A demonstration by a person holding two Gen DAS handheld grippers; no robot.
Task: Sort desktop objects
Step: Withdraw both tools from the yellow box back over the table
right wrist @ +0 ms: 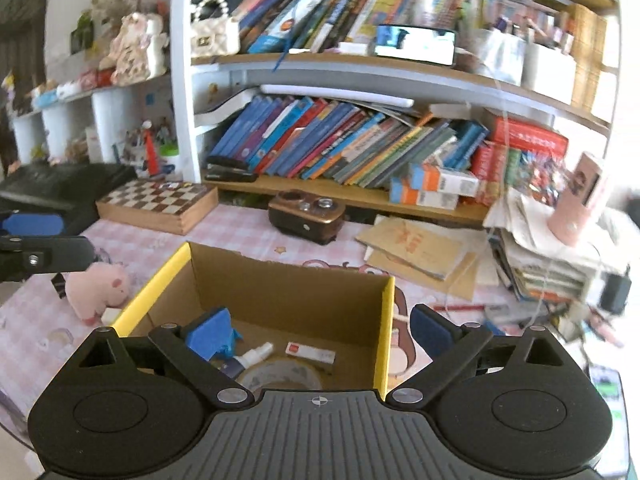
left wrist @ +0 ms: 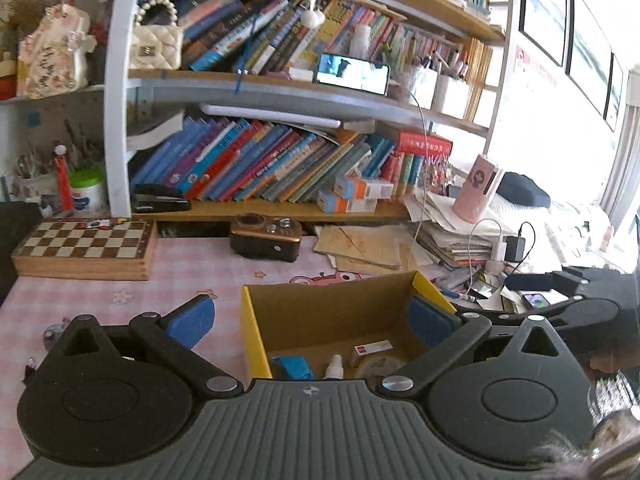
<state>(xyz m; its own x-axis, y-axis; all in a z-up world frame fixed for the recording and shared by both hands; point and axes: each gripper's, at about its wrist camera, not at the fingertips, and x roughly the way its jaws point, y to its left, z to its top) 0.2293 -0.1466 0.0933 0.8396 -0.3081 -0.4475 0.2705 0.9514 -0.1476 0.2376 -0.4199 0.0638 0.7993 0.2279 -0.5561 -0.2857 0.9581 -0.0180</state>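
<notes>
Hovering over the open cardboard box point(left wrist: 328, 312), the left gripper point(left wrist: 312, 320) has its blue pads spread wide, one out over the pink checked tablecloth point(left wrist: 100, 300) and the other just inside the box's right wall, with nothing between them. The right gripper point(right wrist: 320, 330) hangs over the same box point(right wrist: 288, 284) from the other side, its jaws likewise wide apart and empty (one pad sits above the box floor, the other outside the yellow-edged wall). On the box floor lie a small white spray bottle point(right wrist: 256, 353), a red-and-white packet point(right wrist: 310, 352), a roll of clear tape point(right wrist: 280, 376) and a blue object point(left wrist: 294, 366). A pink plush pig point(right wrist: 96, 284) rests on the cloth just left of the box. Behind it stand a brown retro radio point(right wrist: 306, 216) and a wooden chessboard case point(right wrist: 158, 202), near the crowded bookshelf point(right wrist: 360, 76).
</notes>
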